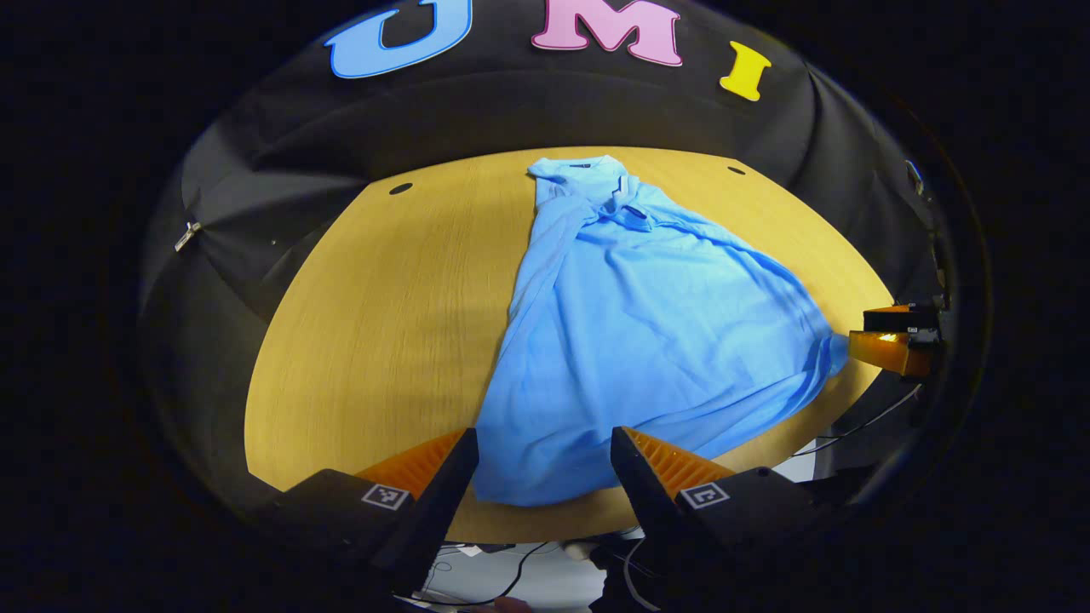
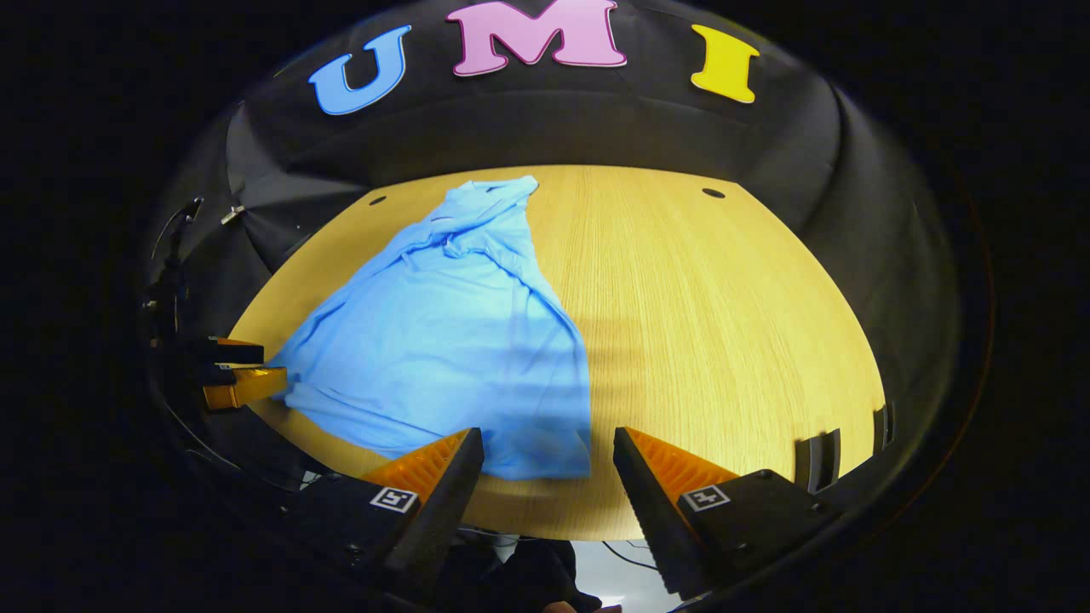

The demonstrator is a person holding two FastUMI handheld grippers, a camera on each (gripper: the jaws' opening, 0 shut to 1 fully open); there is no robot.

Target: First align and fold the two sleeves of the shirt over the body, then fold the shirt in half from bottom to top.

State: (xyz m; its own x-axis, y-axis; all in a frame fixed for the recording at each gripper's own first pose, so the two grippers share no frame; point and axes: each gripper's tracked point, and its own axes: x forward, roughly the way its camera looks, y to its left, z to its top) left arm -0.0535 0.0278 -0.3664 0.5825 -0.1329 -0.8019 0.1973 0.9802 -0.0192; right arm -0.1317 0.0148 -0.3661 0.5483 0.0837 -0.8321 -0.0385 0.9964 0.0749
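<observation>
Black cloth walls close in behind a round-edged wooden table (image 1: 383, 323), and on it lies your light blue polo shirt (image 1: 647, 323), collar (image 1: 596, 183) toward the far edge and hem toward you. Its sleeves are already folded in over the body, so the shirt tapers narrow at the collar and spreads wide at the hem.

Your left gripper (image 1: 543, 447) hovers at the near table edge with its jaws spread wide, the shirt's bottom left corner lying between and just below its fingers (image 1: 451, 477); nothing is pinched. Your right gripper (image 2: 547, 447) is likewise spread apart over the hem's right corner (image 2: 553, 460), holding nothing. From the left gripper view you can see that right gripper at the far right, just beside the hem's corner; from the right gripper view the left gripper shows at the far left edge, by the opposite corner. Loose cables (image 1: 511, 579) hang below the table's front edge.
</observation>
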